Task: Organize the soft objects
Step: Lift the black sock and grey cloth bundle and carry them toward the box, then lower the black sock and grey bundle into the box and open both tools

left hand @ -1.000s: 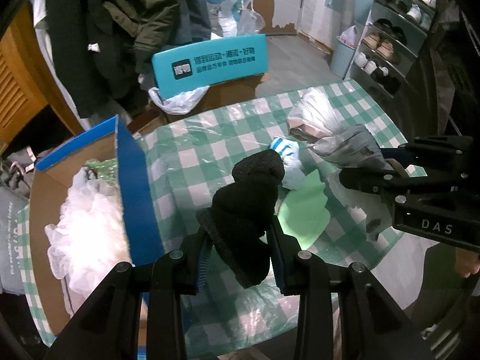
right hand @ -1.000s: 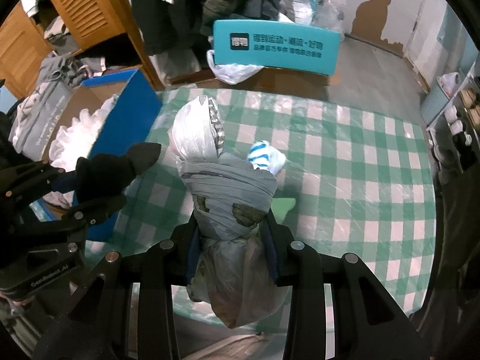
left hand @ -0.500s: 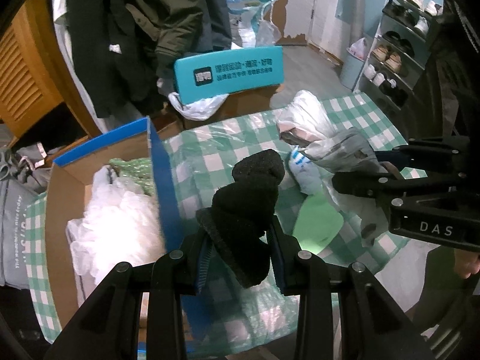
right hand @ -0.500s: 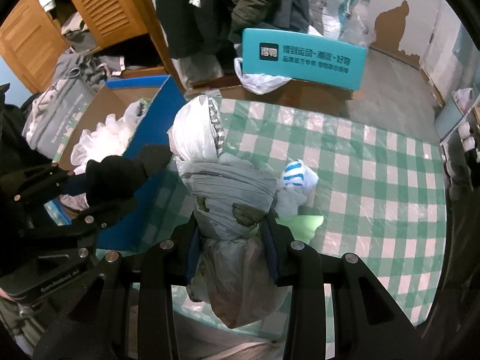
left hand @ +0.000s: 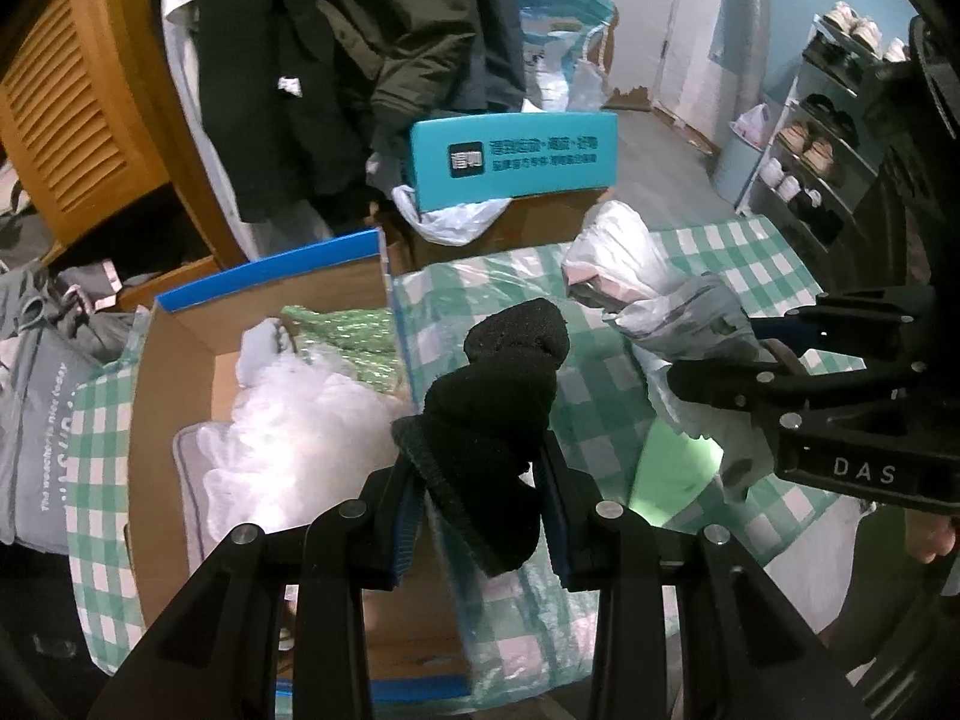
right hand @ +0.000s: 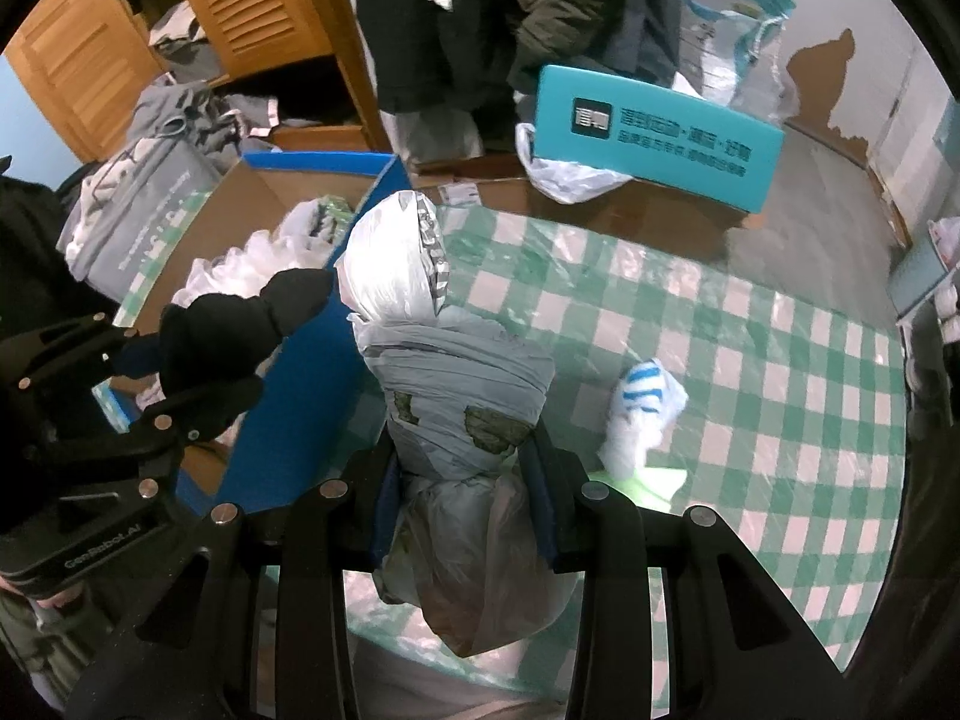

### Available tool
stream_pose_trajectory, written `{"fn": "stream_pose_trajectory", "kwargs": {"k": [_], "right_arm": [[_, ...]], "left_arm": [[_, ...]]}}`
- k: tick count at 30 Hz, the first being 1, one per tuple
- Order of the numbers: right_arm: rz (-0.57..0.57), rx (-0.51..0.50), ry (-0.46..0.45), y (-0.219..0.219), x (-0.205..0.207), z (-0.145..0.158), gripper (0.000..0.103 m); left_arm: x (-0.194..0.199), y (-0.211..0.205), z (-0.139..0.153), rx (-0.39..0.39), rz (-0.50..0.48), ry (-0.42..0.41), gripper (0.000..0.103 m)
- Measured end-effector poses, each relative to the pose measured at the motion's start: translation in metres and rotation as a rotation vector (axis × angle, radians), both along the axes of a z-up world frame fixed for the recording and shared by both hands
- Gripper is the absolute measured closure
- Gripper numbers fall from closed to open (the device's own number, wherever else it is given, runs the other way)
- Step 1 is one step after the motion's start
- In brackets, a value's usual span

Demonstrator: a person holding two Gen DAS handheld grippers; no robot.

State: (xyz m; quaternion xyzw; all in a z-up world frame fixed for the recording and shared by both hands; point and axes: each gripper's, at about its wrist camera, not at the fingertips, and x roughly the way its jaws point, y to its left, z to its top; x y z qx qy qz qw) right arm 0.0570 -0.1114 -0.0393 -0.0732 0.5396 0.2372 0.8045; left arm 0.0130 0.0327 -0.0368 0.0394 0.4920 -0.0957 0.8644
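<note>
Since the earlier frames both grippers have shifted left toward the box, which now fills more of each view; the objects they carry sit unchanged between the fingers. Left gripper [left hand: 480, 480]: fingers clamped on a rolled black knit item [left hand: 492, 414], held above the near right wall of the cardboard box [left hand: 174, 372]. Right gripper [right hand: 462, 480]: fingers clamped on a grey plastic-wrapped bundle [right hand: 450, 372] whose white, foil-edged top points away from the camera; it hangs over the left part of the table, just right of the box's blue outer wall.

The box, brown inside and blue outside, holds crumpled white plastic bags [left hand: 288, 438] and a green glittery item [left hand: 348, 330] at its far side. It rests on a table covered by a green-and-white checked cloth [right hand: 750, 360] under clear film. On the cloth, well right of the box, lie a blue-striped white sock [right hand: 642, 402] and a light green sheet [left hand: 672, 468].

Beyond the table's far edge stands a teal signboard [right hand: 654, 138] with white characters, a white plastic bag beneath it. Dark coats [left hand: 372, 60] hang behind; a louvred wooden cabinet [left hand: 78, 120] stands at far left, a shoe rack [left hand: 822, 138] at far right. A grey bag [left hand: 36, 420] lies left of the box.
</note>
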Motion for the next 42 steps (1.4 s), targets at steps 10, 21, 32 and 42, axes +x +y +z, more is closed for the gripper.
{"fn": "stream_pose_trajectory", "kwargs": {"k": [10, 21, 32, 42], "right_arm": [[0.053, -0.007, 0.000, 0.031, 0.009, 0.001, 0.068], [0.111, -0.034, 0.013, 0.073, 0.023, -0.004, 0.068], [0.159, -0.050, 0.029, 0.119, 0.042, -0.005, 0.068], [0.204, -0.124, 0.027, 0.159, 0.063, -0.024, 0.068]], "left_arm": [[0.007, 0.033, 0.004, -0.012, 0.067, -0.006, 0.067], [0.012, 0.067, 0.009, -0.018, 0.138, -0.010, 0.067], [0.024, 0.122, -0.003, -0.022, 0.260, 0.019, 0.067], [0.036, 0.151, -0.022, 0.017, 0.327, 0.070, 0.067]]}}
